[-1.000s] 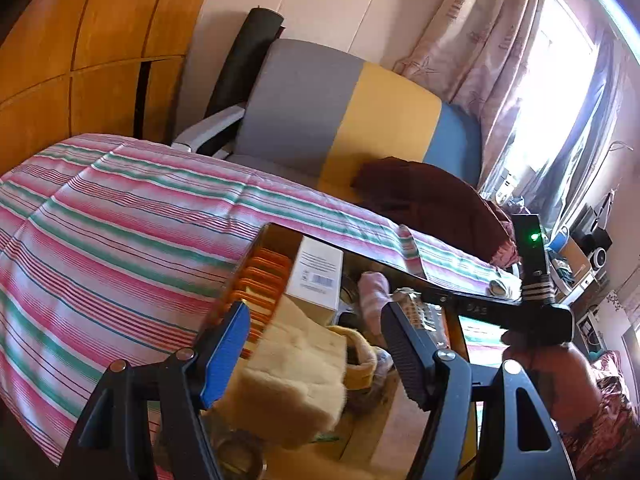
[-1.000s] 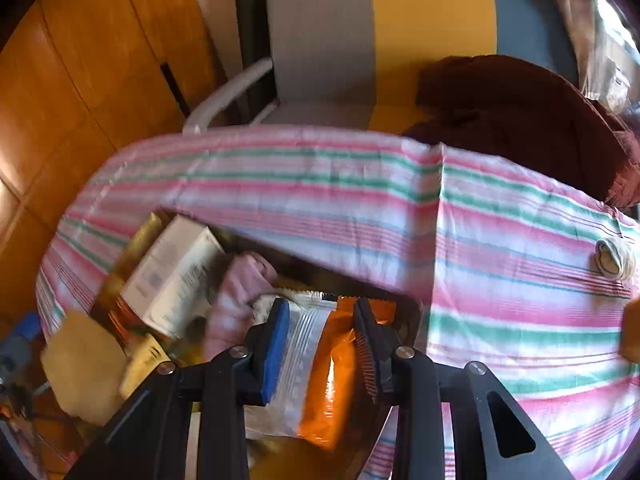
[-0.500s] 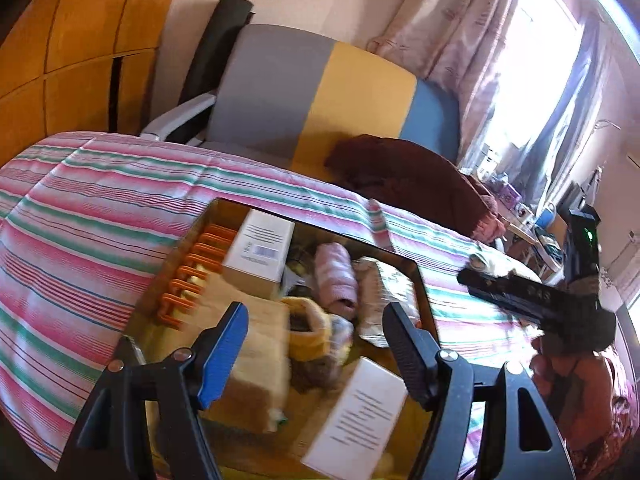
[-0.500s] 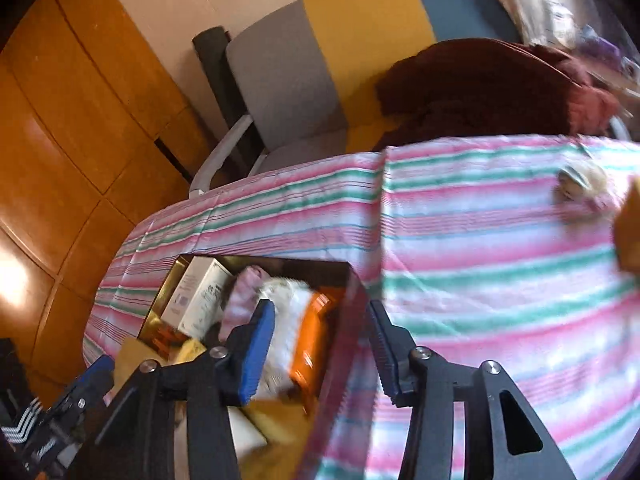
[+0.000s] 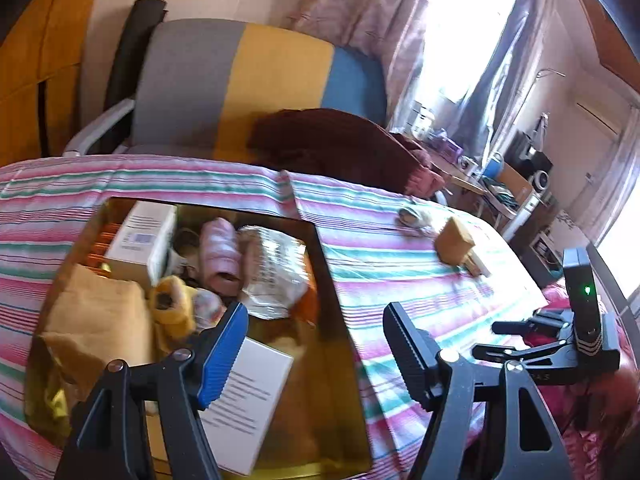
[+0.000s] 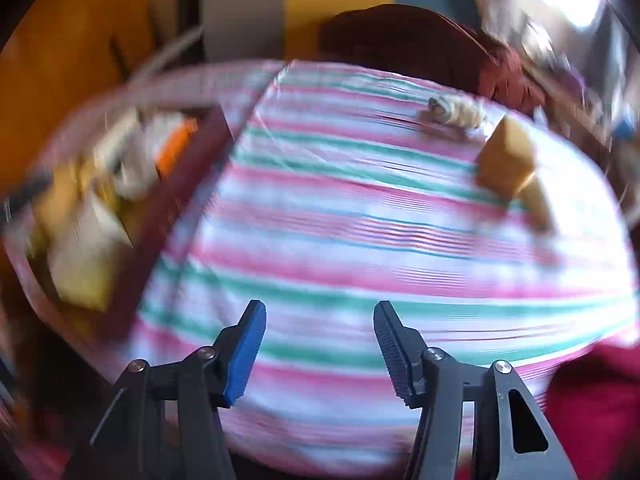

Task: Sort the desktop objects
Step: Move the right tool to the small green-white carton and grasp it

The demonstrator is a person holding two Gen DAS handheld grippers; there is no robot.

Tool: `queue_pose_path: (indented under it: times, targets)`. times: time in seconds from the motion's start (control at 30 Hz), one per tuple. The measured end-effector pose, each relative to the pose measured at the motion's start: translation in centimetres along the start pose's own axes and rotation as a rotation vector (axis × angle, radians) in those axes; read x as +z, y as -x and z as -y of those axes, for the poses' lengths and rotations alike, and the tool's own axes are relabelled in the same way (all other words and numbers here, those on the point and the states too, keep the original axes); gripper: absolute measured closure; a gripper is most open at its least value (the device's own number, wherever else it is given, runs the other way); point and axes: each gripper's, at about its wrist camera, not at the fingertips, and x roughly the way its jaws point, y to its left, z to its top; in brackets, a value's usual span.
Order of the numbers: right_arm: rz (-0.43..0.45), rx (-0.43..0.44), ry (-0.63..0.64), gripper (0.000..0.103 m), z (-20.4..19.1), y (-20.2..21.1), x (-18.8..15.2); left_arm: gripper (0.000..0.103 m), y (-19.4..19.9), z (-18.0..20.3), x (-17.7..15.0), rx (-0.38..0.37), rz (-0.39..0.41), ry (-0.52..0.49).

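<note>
A pink-and-green striped cloth (image 6: pixel 360 216) covers the table, with a grey, yellow and blue chair (image 5: pixel 248 80) behind it. My gold tray (image 5: pixel 340 344) is already crowded with boxes and packets. What is left loose, I judge, is the tan box (image 6: pixel 506 160) and the pale bundle (image 6: pixel 456 112) beside it. From my right gripper (image 6: pixel 320 344) the box lies at about one o'clock, well apart, its long axis running from eleven to five. Those jaws are opening, nothing between them. My left gripper (image 5: pixel 316 352) stands wide and empty over the tray's edge; the box (image 5: pixel 456 242) is near its one o'clock too. The right hand looks nearer.
</note>
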Motion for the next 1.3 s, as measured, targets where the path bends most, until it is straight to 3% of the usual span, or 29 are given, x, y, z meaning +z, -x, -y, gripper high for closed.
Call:
queue_pose_path:
  times: [0.13, 0.23, 0.47, 0.53, 0.67, 0.87, 1.0, 1.1, 1.17, 1.2, 1.23, 1.27, 1.3]
  targets:
    - [-0.211, -0.081, 0.187, 0.045, 1.5, -0.6, -2.4, 0.032, -0.6, 1.0, -0.4, -0.032, -0.020, -0.008]
    - [-0.317, -0.129, 0.246, 0.046, 2.8, -1.3, -3.7, 0.032, -0.9, 1.7, -0.6, -0.056, -0.030, -0.014]
    - [-0.483, -0.083, 0.247, 0.046, 5.0, -4.8, -6.0, 0.032, -1.1, 2.8, -0.7, -0.074, -0.039, -0.044]
    - [-0.489, -0.011, 0.206, 0.047, 5.7, -5.2, -6.1, 0.032, -1.1, 2.8, -0.6, -0.080, -0.039, -0.042]
    - [-0.506, -0.035, 0.216, 0.069, 6.4, -6.3, -6.7, 0.032, -1.4, 3.0, -0.4, -0.076, -0.046, -0.036]
    - [-0.364, -0.004, 0.147, 0.069, 8.8, -4.9, -4.4, 0.032, -2.2, 3.8, -0.2, -0.071, -0.067, -0.046]
    - [-0.250, 0.016, -0.001, 0.069, 12.6, -5.1, -1.8, 0.032, -3.0, 5.3, 0.1, -0.072, -0.079, -0.075]
    - [-0.235, 0.001, -0.107, 0.069, 15.9, -6.7, -0.5, 0.032, -3.7, 6.6, 0.3, -0.082, -0.094, -0.098]
    - [-0.226, 0.063, -0.203, 0.069, 18.0, -7.3, 0.2, 0.032, -4.3, 7.3, 0.3, -0.085, -0.105, -0.108]
    - [-0.226, 0.069, -0.235, 0.068, 18.8, -7.3, 0.3, 0.032, -4.8, 7.8, 0.5, -0.087, -0.111, -0.114]
    - [-0.231, 0.060, -0.262, 0.057, 19.6, -7.4, 0.4, 0.032, -5.2, 8.1, 0.5, -0.087, -0.118, -0.118]
    - [-0.240, 0.046, -0.268, 0.039, 20.1, -7.4, 0.3, 0.032, -5.5, 8.4, 0.7, -0.086, -0.125, -0.122]
    - [-0.247, 0.035, -0.269, 0.033, 20.4, -7.4, 0.4, 0.032, -5.9, 8.8, 0.8, -0.089, -0.131, -0.127]
